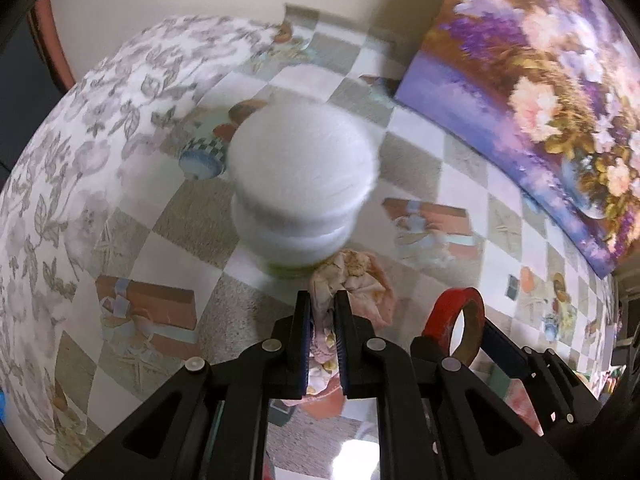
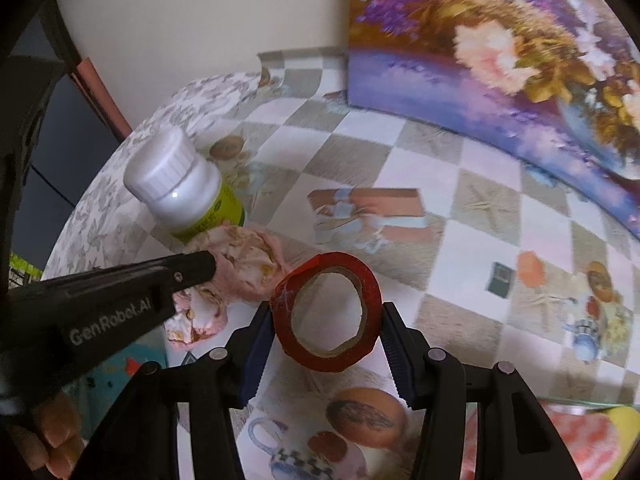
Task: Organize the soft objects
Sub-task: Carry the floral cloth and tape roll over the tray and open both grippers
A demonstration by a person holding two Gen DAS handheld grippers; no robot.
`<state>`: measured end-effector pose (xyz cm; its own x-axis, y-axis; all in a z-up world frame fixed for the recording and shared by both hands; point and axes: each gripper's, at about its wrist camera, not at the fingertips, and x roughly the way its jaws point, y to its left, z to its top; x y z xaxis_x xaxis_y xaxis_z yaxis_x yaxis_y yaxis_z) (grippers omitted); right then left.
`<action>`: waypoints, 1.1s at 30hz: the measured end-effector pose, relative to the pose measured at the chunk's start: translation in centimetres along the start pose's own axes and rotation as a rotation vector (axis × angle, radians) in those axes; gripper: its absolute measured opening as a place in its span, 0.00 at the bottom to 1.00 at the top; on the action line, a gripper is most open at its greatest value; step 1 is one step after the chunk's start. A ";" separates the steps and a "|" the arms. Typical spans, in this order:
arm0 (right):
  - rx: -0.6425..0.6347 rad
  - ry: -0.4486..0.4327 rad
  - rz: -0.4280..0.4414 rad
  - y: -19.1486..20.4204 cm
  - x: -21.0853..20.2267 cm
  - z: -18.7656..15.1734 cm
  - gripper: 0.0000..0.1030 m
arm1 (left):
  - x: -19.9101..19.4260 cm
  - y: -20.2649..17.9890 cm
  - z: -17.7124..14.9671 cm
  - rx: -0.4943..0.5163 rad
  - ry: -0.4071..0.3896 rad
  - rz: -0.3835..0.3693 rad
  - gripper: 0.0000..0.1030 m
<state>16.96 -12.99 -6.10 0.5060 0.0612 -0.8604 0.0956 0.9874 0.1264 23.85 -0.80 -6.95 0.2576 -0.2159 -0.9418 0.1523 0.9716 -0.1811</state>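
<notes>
I read this as a home: a table under a checked oilcloth [image 2: 404,148] printed with teapots, a flower painting [image 2: 500,40] leaning on the plain wall [image 2: 200,20].

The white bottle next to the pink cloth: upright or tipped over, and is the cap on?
Upright and capped: the white bottle stands on its base on the tablecloth, ribbed cap on top, beside the pink cloth.

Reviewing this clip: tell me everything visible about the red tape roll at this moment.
The red tape roll with a brown cardboard core looks like glossy plastic tape, partly used, its ring squashed slightly out of round with a wrinkled edge. It stands on edge, its open centre facing the right wrist camera. The right gripper clamps it between the blue-padded fingers, which press its two sides. It appears lifted off the checked tablecloth, close beside the crumpled pink floral cloth.
</notes>
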 end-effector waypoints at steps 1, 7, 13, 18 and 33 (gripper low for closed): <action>0.000 -0.004 -0.005 -0.1 -0.4 0.0 0.54 | -0.7 -0.3 0.0 0.007 -0.013 -0.005 0.11; 0.014 -0.042 -0.049 -1.4 -4.5 -0.4 0.54 | -5.0 -2.4 -0.4 0.050 -0.084 -0.044 0.11; 0.023 -0.078 -0.086 -2.5 -9.0 -1.8 0.54 | -9.3 -4.7 -1.7 0.113 -0.153 -0.093 0.11; 0.045 -0.095 -0.112 -3.8 -12.0 -3.1 0.54 | -11.9 -6.1 -2.4 0.163 -0.199 -0.110 0.11; 0.164 -0.100 -0.147 -6.8 -17.3 -7.3 0.54 | -16.1 -8.6 -6.9 0.233 -0.232 -0.214 0.11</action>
<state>1.30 -19.73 4.30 0.5581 -0.1048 -0.8231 0.3085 0.9471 0.0887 11.78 -5.04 7.87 0.4015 -0.4530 -0.7960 0.4314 0.8602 -0.2720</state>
